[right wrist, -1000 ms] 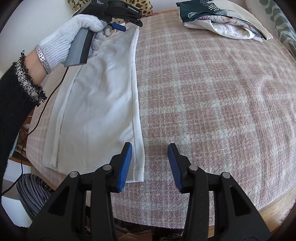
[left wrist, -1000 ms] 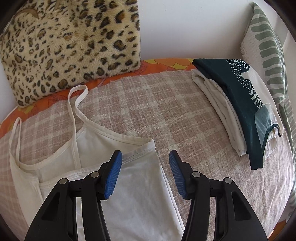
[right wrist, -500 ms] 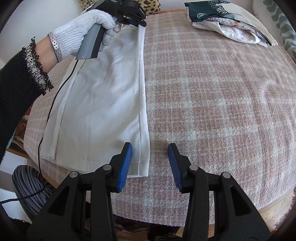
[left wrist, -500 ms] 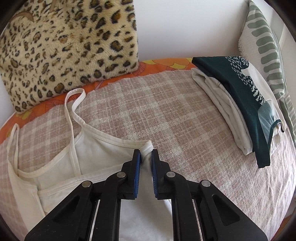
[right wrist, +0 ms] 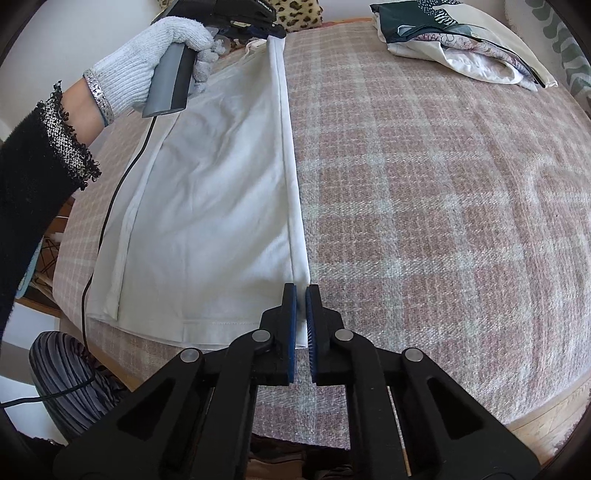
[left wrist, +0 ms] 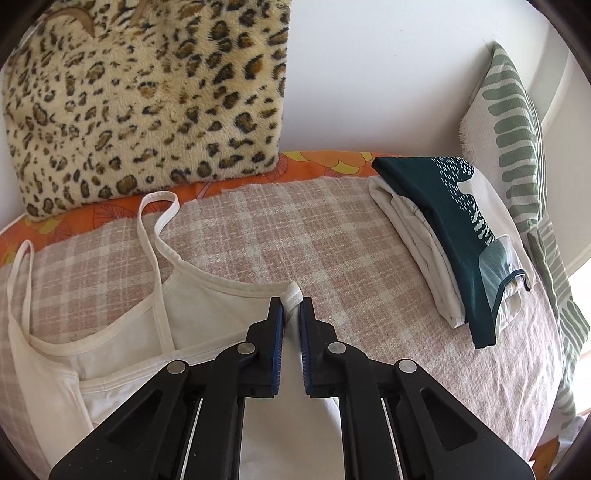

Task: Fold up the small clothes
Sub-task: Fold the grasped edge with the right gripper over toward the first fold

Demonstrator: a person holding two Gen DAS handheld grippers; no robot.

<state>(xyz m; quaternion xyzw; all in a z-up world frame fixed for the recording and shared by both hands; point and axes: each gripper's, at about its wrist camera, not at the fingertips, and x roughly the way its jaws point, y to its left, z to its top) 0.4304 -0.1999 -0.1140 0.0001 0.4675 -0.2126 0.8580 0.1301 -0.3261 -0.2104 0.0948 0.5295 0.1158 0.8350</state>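
Observation:
A white strappy camisole lies flat on the pink plaid blanket, straps toward the leopard cushion. My left gripper is shut on the top's upper right corner at the armpit hem. In the right wrist view the same top stretches away lengthwise, and my right gripper is shut on its lower right hem corner. The left gripper shows at the far end, held by a white-gloved hand.
A stack of folded clothes, dark green on white, lies at the right, also in the right wrist view. A leopard cushion and a green-striped pillow lean on the wall. The blanket's near edge drops off.
Both grippers went from open to shut: the left closed on the top's upper corner first, then the right moved to the hem corner and closed on it.

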